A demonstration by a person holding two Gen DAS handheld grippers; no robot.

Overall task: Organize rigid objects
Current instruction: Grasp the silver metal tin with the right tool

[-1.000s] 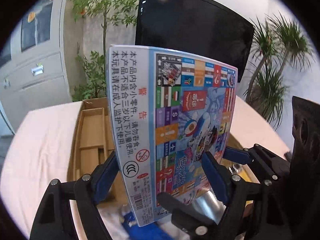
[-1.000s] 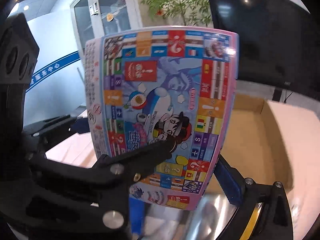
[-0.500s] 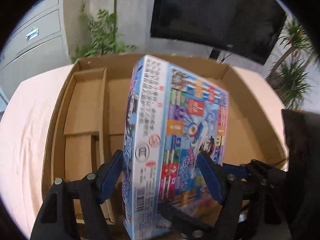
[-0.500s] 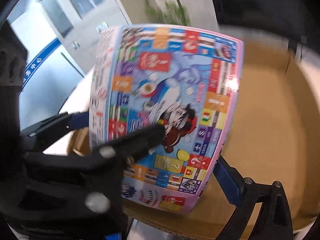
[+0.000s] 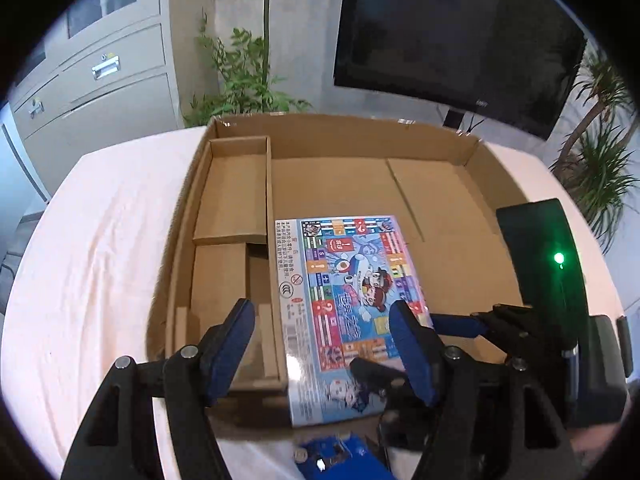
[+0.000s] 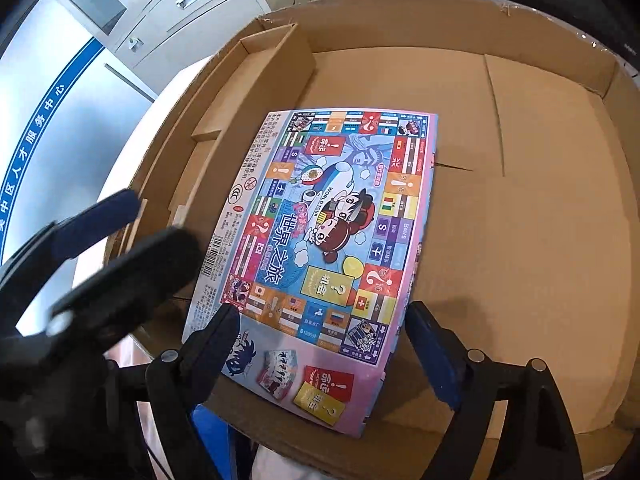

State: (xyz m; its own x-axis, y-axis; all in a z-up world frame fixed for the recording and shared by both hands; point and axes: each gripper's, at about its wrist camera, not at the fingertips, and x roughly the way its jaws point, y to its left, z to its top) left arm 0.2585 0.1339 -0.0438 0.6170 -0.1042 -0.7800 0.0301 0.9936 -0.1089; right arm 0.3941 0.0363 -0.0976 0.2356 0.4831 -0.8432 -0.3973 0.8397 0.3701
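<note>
A colourful board game box (image 5: 344,284) (image 6: 332,232) lies flat in the large open cardboard box (image 5: 440,184) (image 6: 520,200), its near end resting over the box's front edge. My left gripper (image 5: 324,344) is open above the game box's near end, its blue pads apart and off it. My right gripper (image 6: 320,344) is open too, its fingers to either side of the near end without touching. The left gripper (image 6: 108,248) shows blurred at the left of the right wrist view.
A cardboard divider (image 5: 236,216) forms narrow compartments along the big box's left side. The box sits on a table with a pale pink cloth (image 5: 92,248). A blue object (image 5: 340,456) lies on the cloth below the front edge. A black monitor (image 5: 456,36), plants and grey cabinets stand behind.
The game box, held upright by both grippers a second ago, was tipped forward and laid flat in the cardboard box. Both grippers have opened and let it go.
</note>
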